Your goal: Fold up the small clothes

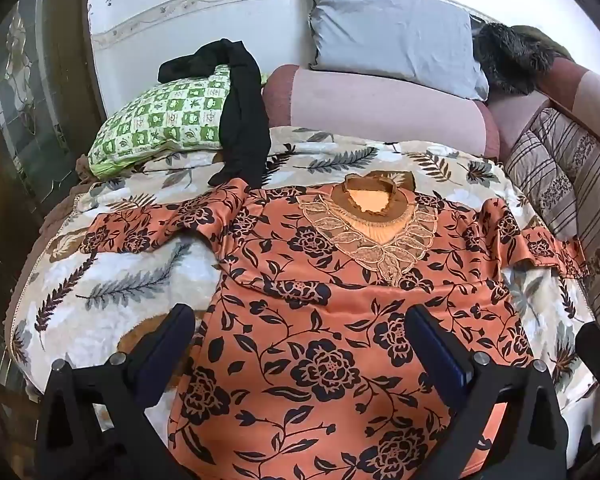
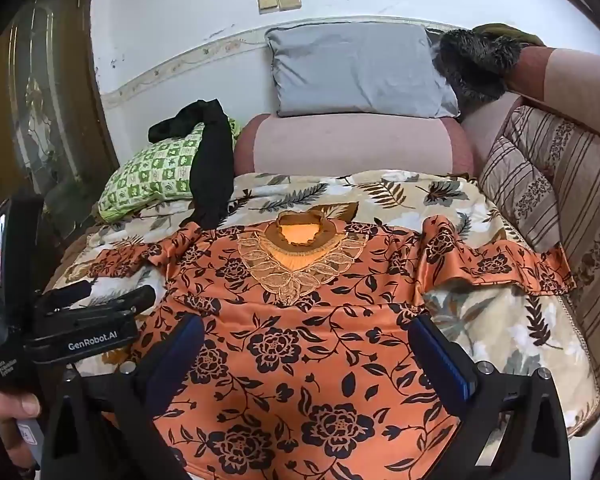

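Hovering over the orange floral top [image 1: 339,320], I hold my left gripper [image 1: 300,344] with its fingers spread wide and nothing between them; one finger hangs over the top's left edge, the other over its lower middle. My right gripper [image 2: 305,356] is likewise spread apart and empty above the top's lower half. The top lies flat, front up, on the leaf-print blanket [image 1: 112,276], sleeves stretched out to both sides, its lace neckline [image 1: 373,236] pointing away from me. Beyond the top's left sleeve a black garment [image 1: 242,120] drapes over a green checked pillow [image 1: 160,120]. Past the neckline sits a pink bolster [image 1: 379,108], with a grey pillow [image 1: 391,32] leaning behind it. Striped cushions [image 1: 559,184] stand beside the top's right sleeve.
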`<control>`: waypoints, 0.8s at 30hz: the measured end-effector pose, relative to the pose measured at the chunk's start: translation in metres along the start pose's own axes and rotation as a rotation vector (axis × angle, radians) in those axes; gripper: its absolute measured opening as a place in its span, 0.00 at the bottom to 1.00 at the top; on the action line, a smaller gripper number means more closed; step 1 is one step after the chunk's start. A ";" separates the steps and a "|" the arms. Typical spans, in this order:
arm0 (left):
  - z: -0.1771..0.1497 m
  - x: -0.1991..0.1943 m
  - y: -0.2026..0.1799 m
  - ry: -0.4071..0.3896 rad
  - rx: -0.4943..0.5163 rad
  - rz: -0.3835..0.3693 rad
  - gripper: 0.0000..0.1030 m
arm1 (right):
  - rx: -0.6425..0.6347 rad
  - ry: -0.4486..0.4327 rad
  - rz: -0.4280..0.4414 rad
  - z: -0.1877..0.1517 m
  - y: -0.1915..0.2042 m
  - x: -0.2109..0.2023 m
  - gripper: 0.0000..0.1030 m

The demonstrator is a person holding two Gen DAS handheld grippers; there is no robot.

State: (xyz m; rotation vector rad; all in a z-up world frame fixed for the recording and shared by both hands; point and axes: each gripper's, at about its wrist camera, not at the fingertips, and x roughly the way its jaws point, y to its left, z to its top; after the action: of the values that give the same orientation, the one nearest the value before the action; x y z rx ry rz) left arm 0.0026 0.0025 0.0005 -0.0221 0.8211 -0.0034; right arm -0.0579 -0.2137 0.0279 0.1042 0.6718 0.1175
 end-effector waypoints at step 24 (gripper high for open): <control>-0.004 -0.005 0.003 -0.018 -0.007 0.027 1.00 | 0.011 -0.001 -0.010 -0.007 -0.004 0.002 1.00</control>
State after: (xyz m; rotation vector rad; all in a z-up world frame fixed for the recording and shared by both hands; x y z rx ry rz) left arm -0.0042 0.0053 0.0012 -0.0179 0.8035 0.0250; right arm -0.0601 -0.2170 0.0206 0.1112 0.6722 0.1041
